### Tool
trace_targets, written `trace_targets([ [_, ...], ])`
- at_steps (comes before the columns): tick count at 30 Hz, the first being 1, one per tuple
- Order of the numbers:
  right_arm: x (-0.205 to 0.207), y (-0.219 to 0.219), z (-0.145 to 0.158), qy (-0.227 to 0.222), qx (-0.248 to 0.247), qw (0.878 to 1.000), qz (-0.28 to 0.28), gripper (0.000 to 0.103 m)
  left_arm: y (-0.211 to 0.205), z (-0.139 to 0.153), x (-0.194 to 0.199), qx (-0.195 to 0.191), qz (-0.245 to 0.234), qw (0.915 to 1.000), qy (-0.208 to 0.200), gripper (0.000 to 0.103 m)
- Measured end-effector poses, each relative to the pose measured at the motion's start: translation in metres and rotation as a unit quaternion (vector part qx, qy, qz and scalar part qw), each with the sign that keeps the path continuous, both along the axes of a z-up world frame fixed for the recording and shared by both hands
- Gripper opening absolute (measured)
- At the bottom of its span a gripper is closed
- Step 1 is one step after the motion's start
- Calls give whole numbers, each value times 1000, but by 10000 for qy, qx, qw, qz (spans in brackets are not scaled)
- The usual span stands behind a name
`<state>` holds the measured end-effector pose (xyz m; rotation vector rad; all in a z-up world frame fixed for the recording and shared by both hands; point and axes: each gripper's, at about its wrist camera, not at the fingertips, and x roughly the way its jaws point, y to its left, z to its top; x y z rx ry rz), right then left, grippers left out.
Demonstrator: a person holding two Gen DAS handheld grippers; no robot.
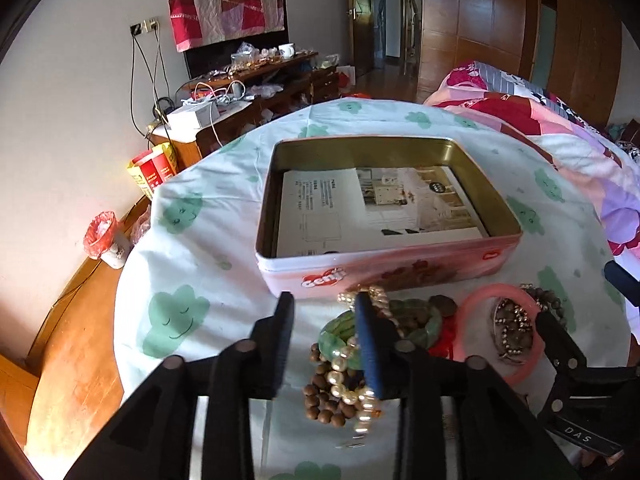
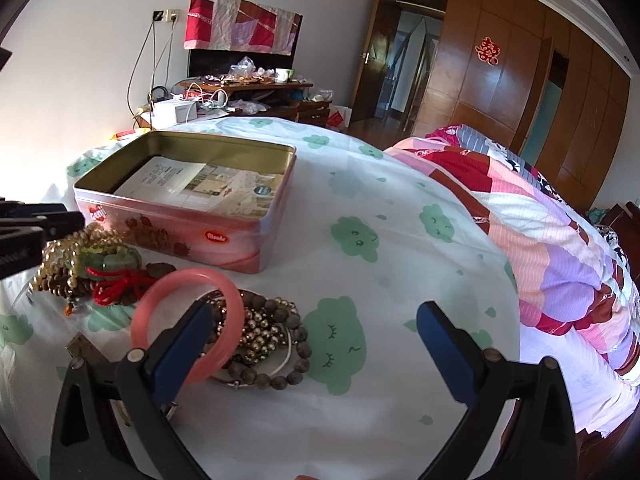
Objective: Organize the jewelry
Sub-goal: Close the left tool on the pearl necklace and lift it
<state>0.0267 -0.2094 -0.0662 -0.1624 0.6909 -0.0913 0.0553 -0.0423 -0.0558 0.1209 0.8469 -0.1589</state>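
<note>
So the open pink rectangular tin box (image 1: 384, 276) sits on a white sheet with green smiley clouds (image 1: 188, 248), and there's just a printed paper leaflet (image 1: 376, 208) lying flat in the bottom of it. All the jewelry is heaped on the sheet right in front of the tin's near wall, at about 6 o'clock from it.

The left tongs (image 1: 326, 344) are apart, and pretty low over the left end of the pile. Their blue-padded finger lies across the cream pearl bead strand (image 1: 352, 384), which is tangled with a brown wooden bead bracelet (image 1: 324, 396) and a chunky green jade-look bracelet (image 1: 340, 340). Can't tell whether that finger is actually touching the pearls or just over them.

The right tongs (image 2: 312, 340) are wide apart too, nothing between them but sheet. Their left finger is right up against the translucent pink bangle (image 2: 188, 328), seemingly through or in front of the ring; hard to say which. The bangle leans on a mound of dark brown and gold beaded bracelets (image 2: 268, 336). At 10 o'clock from the bangle there's a red knotted cord (image 2: 120, 286) poking out beside the green bracelet.

A pink, red and purple patchwork quilt (image 2: 540, 240) is bunched up at 3 o'clock.
</note>
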Motion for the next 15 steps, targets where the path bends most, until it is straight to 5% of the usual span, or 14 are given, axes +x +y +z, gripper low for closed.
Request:
trace_targets([
  [3,0,1,0,11,8,10000,-1,103,4,6,-2,-73,85,9998,-133,63],
  [5,0,1,0,6,3,10000,-3,103,7,12,-4,-155,153,9994,-262,67],
  [15,1,2,-1,3,-49,10000,1,103,-20,-3,5,202,-142,9997,-34,68],
])
